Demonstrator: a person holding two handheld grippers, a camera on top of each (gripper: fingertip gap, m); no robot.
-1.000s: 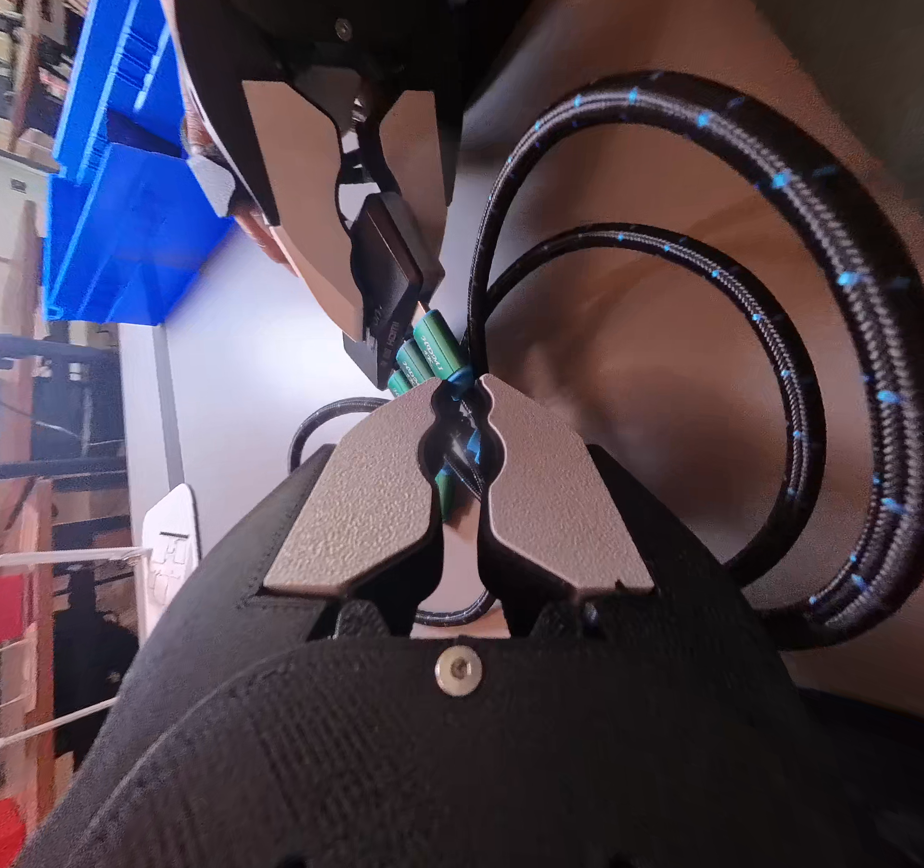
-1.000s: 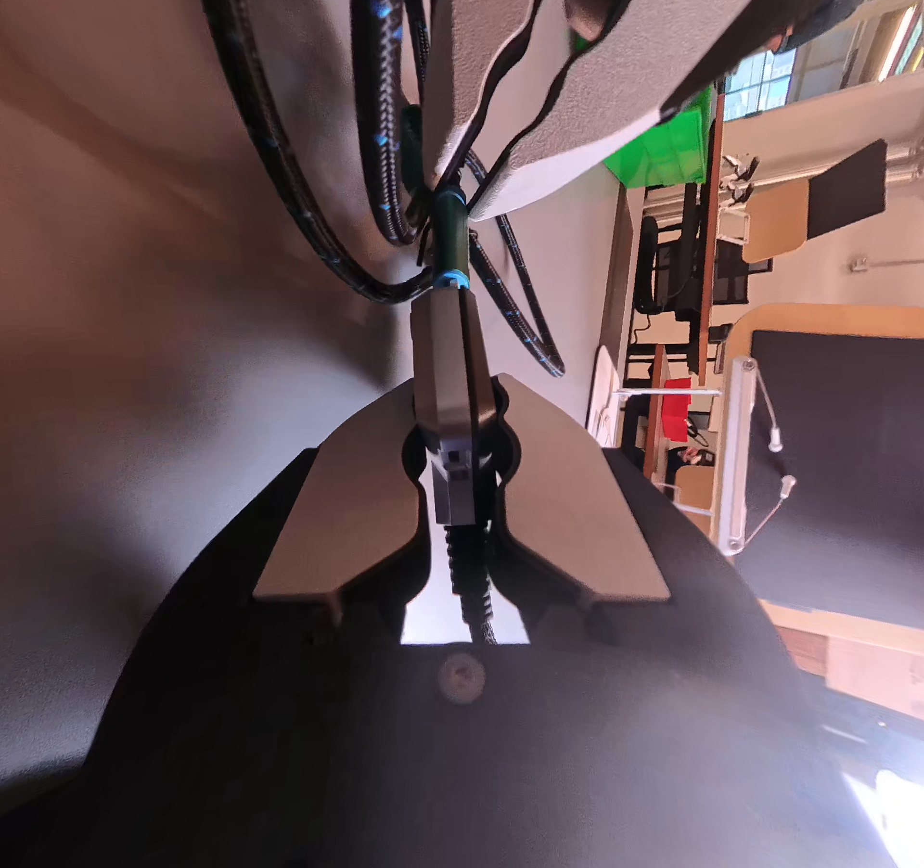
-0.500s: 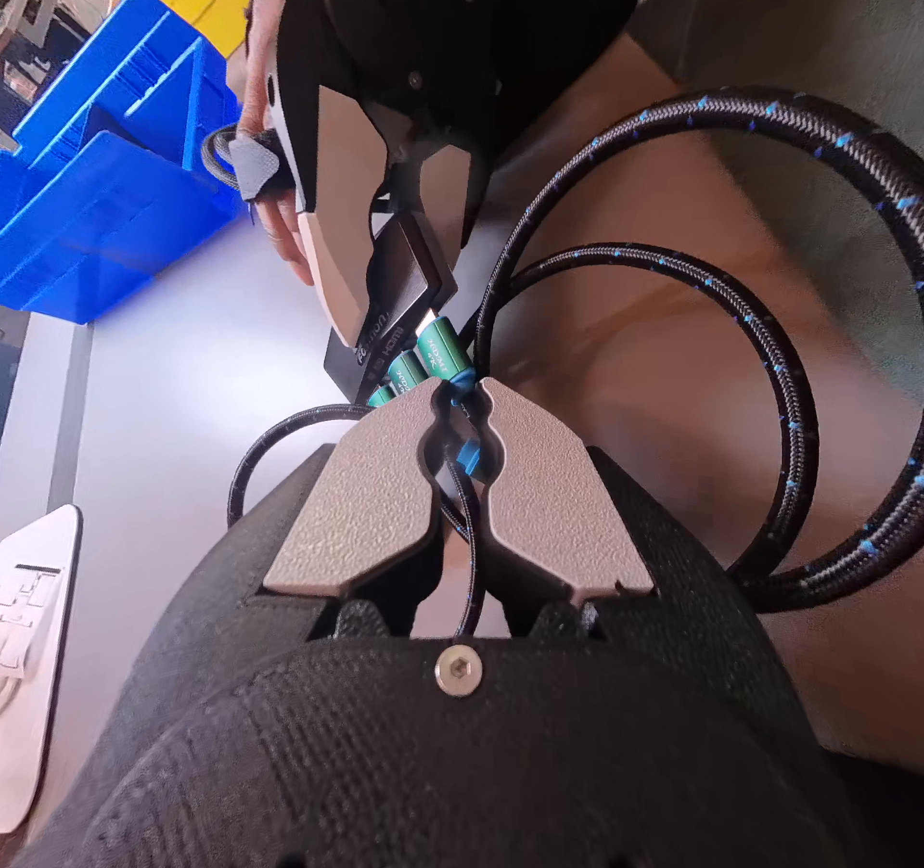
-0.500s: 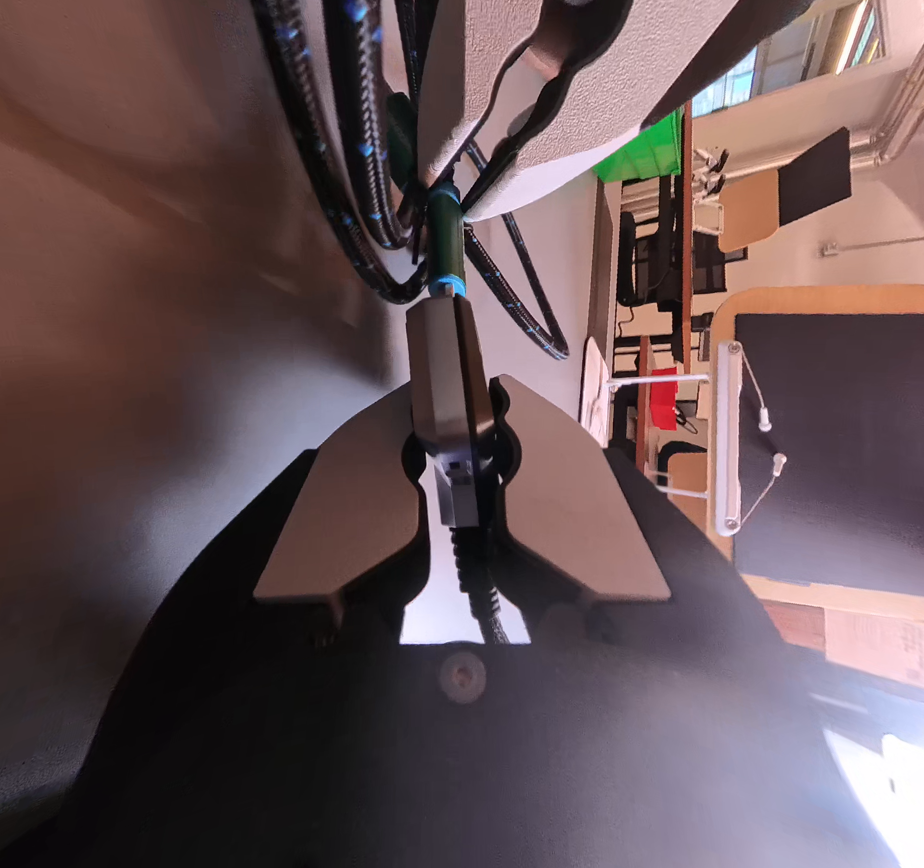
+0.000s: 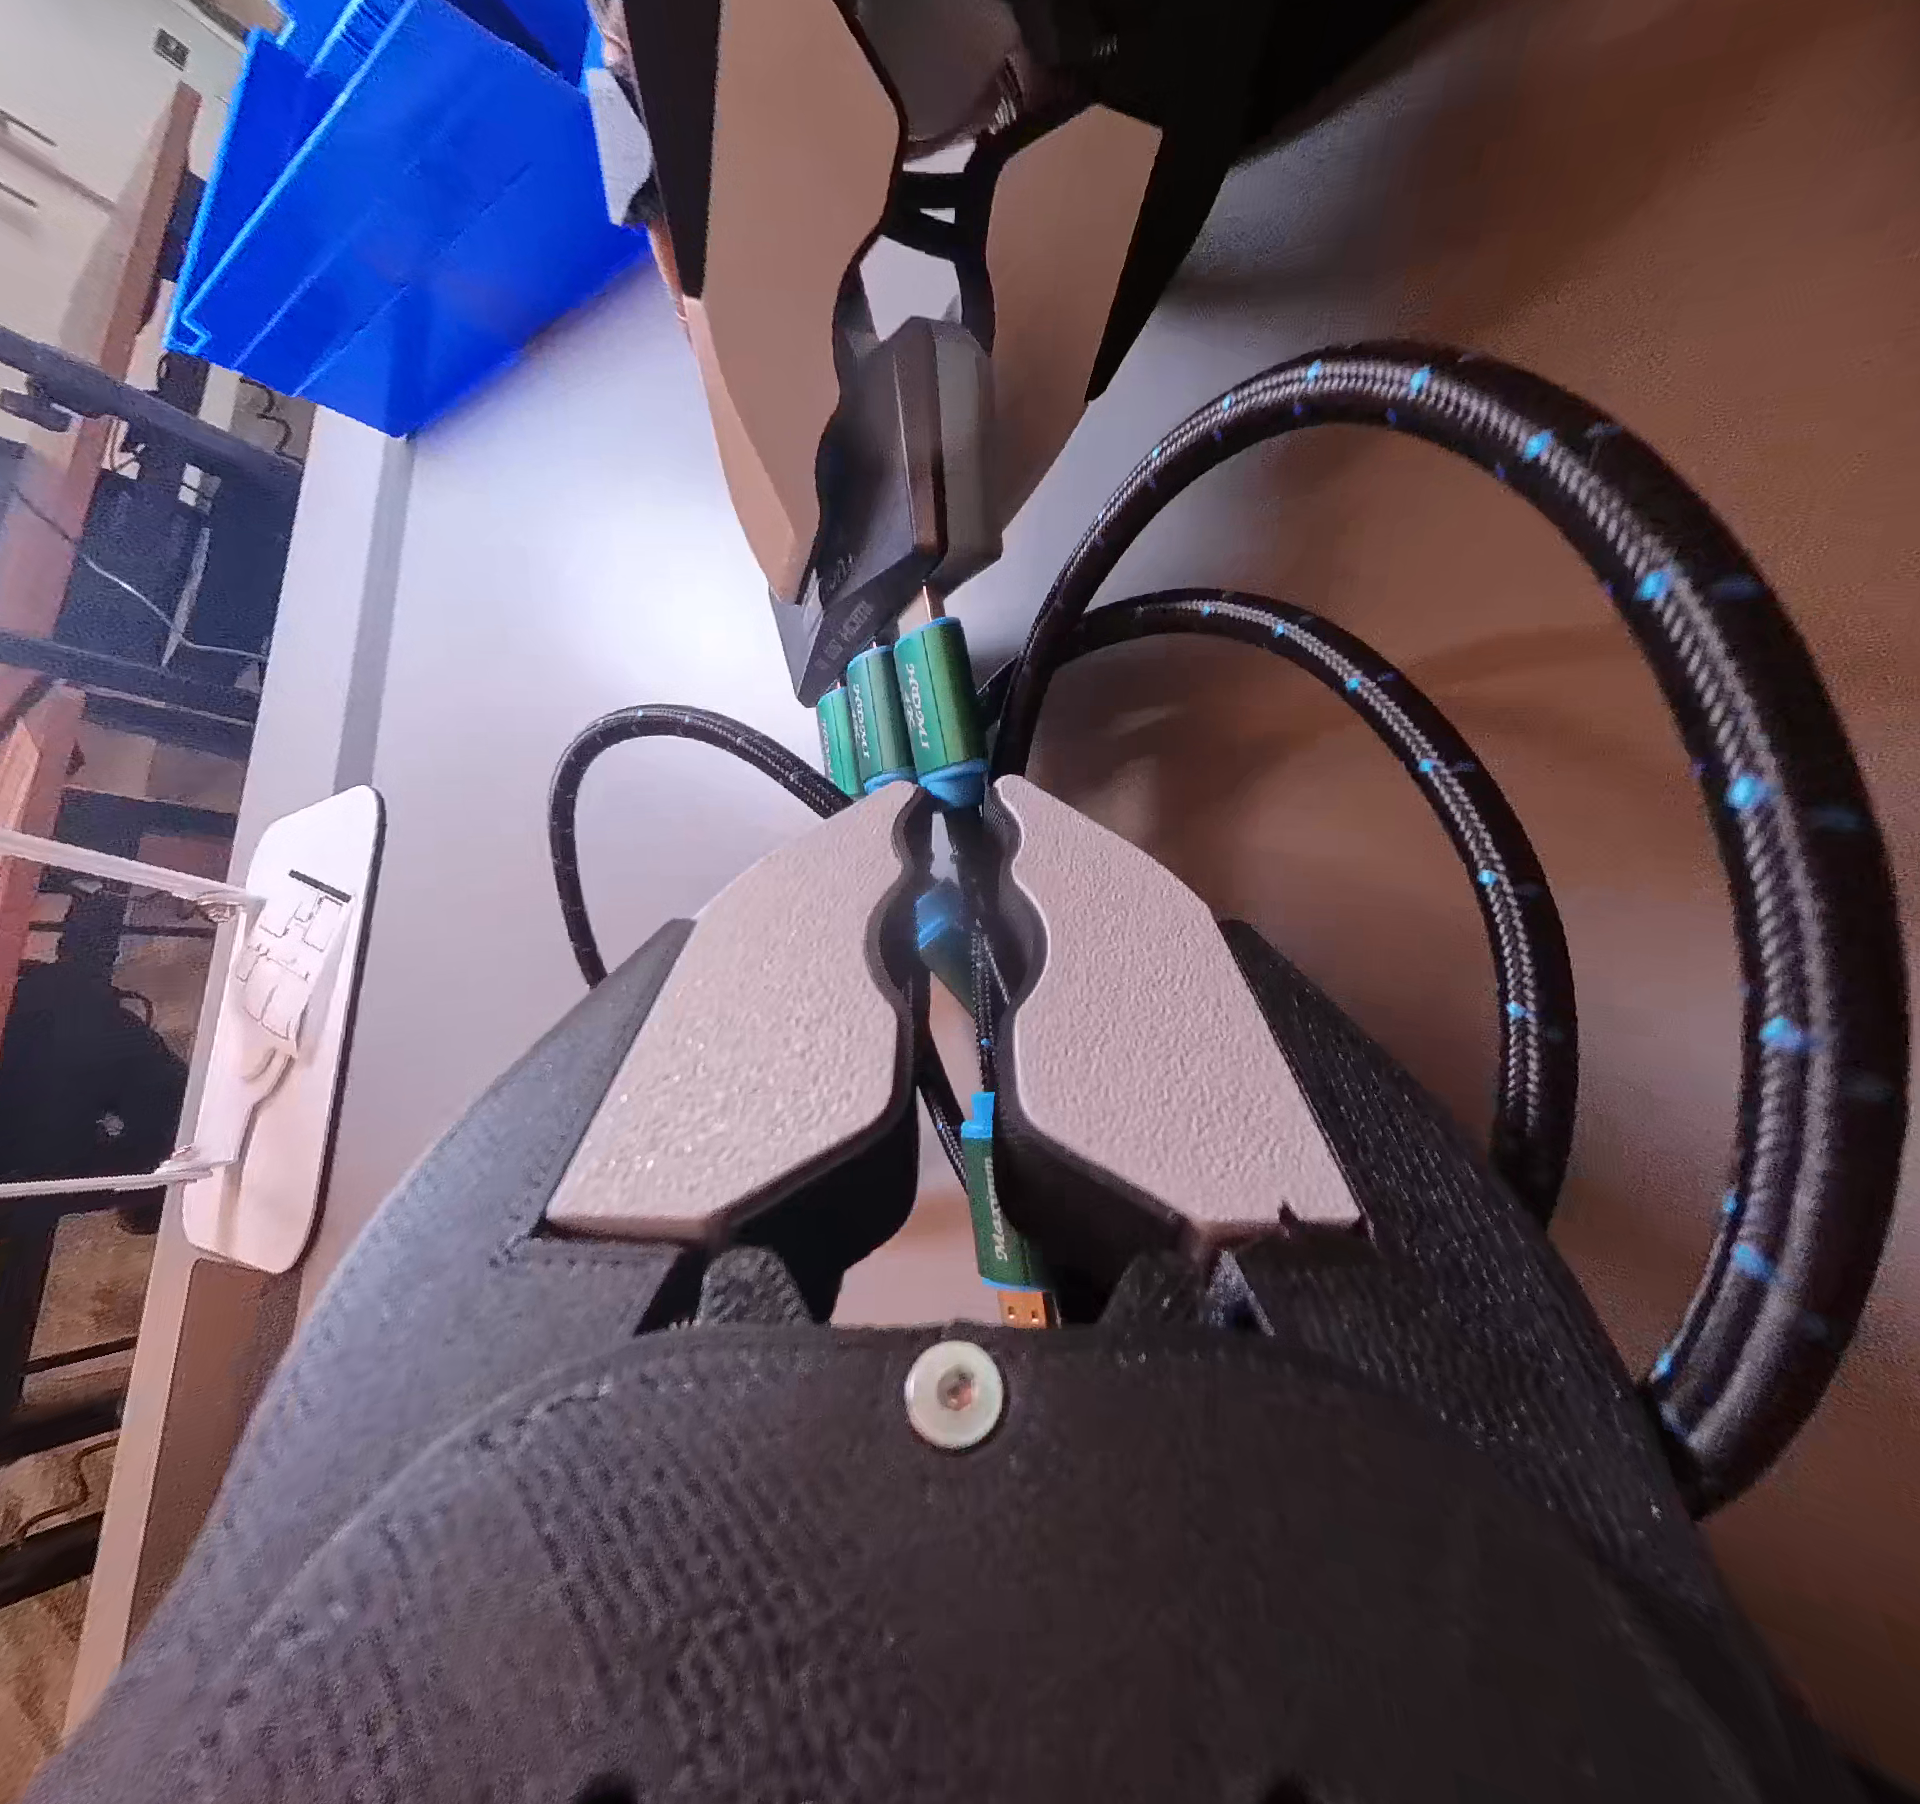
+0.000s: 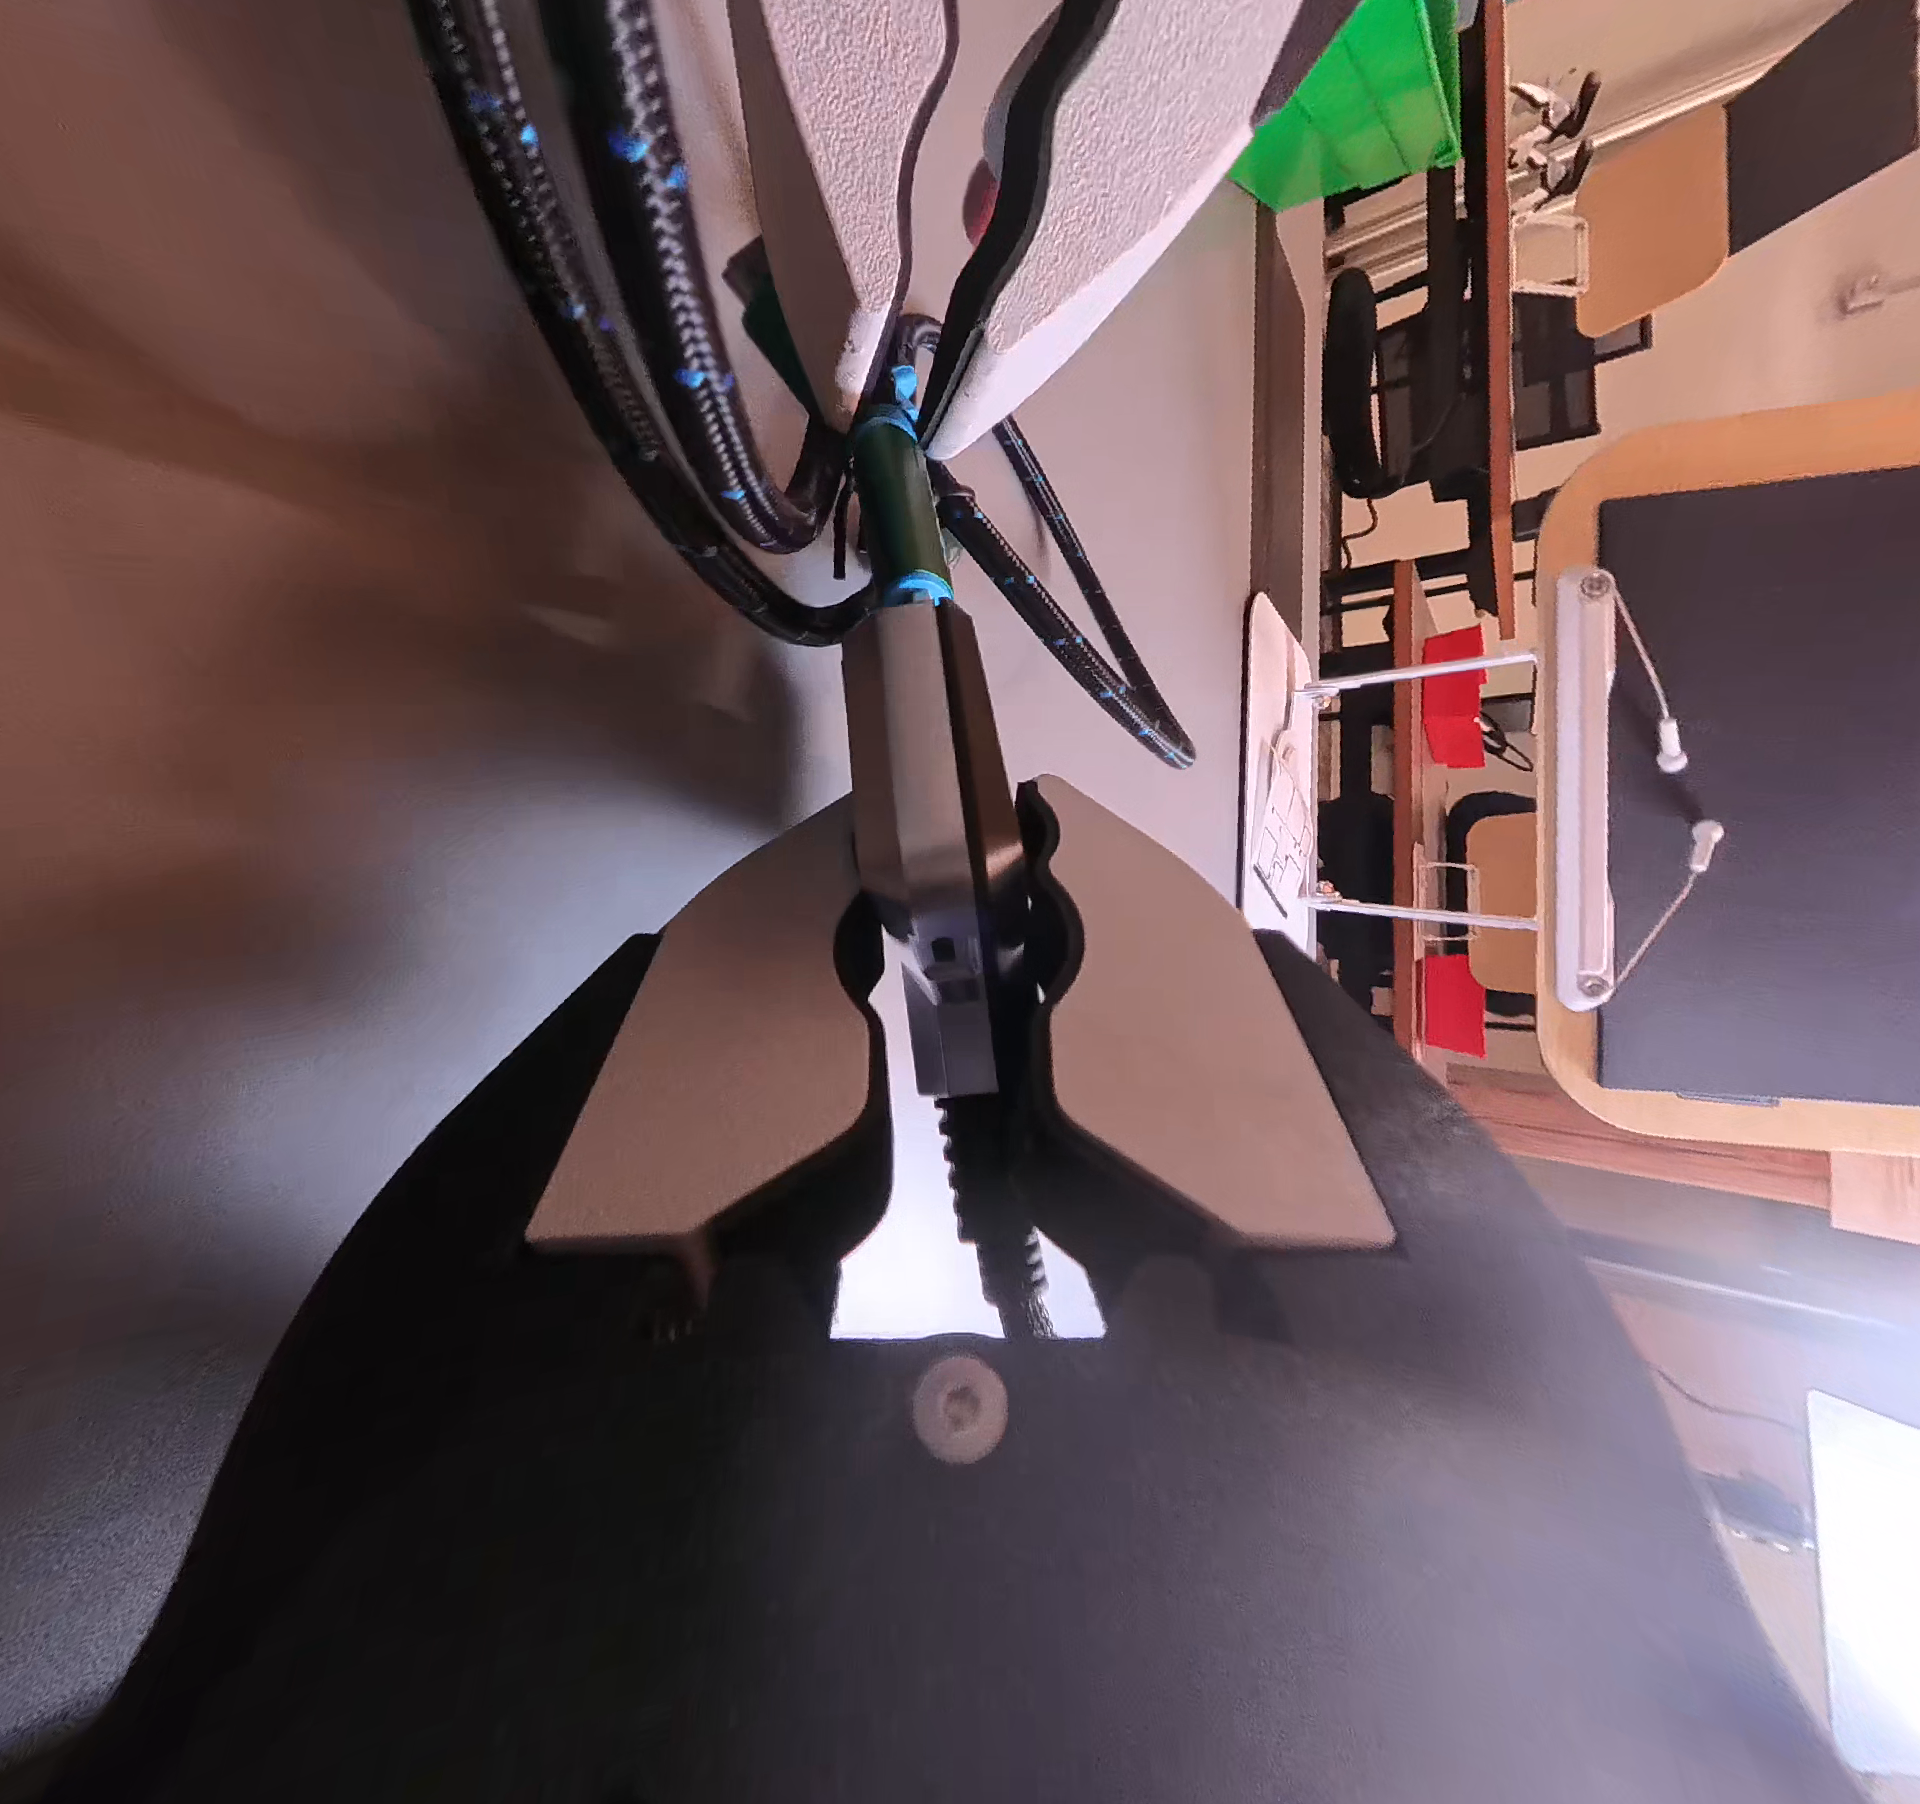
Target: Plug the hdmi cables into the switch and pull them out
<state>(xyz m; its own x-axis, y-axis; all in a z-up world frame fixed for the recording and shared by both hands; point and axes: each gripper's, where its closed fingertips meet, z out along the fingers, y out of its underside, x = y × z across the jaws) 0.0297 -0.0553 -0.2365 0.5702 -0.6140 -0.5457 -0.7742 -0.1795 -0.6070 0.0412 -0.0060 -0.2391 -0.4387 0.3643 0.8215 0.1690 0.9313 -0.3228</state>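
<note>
My left gripper (image 5: 956, 804) is shut on a thin black braided cable (image 5: 966, 871) just behind the blue collar of a green plug (image 5: 935, 705). Three green plugs sit side by side at the end of a dark grey adapter box (image 5: 904, 497). A short gold tip shows between the nearest plug and the box. My right gripper (image 6: 945, 819) is shut on the adapter box (image 6: 914, 746) and faces the left gripper (image 6: 914, 372) head on. It also shows in the left wrist view (image 5: 914, 320). A loose green plug with a gold tip (image 5: 1003, 1224) hangs between the left fingers' rear.
Thick black braided cable loops with blue flecks (image 5: 1714, 819) curve at the right over the brown and grey table (image 5: 540, 528). Blue bins (image 5: 395, 175) stand at the far left, next to a white card in a clear stand (image 5: 281, 1027). A green bin (image 6: 1351, 102) and chairs lie beyond. Spacing between my two grippers at the tips: around 6 cm.
Both grippers have kept their holds while the whole assembly swung and tilted. The loose green plug has come into view behind the left fingers. The cable loops have shifted.
</note>
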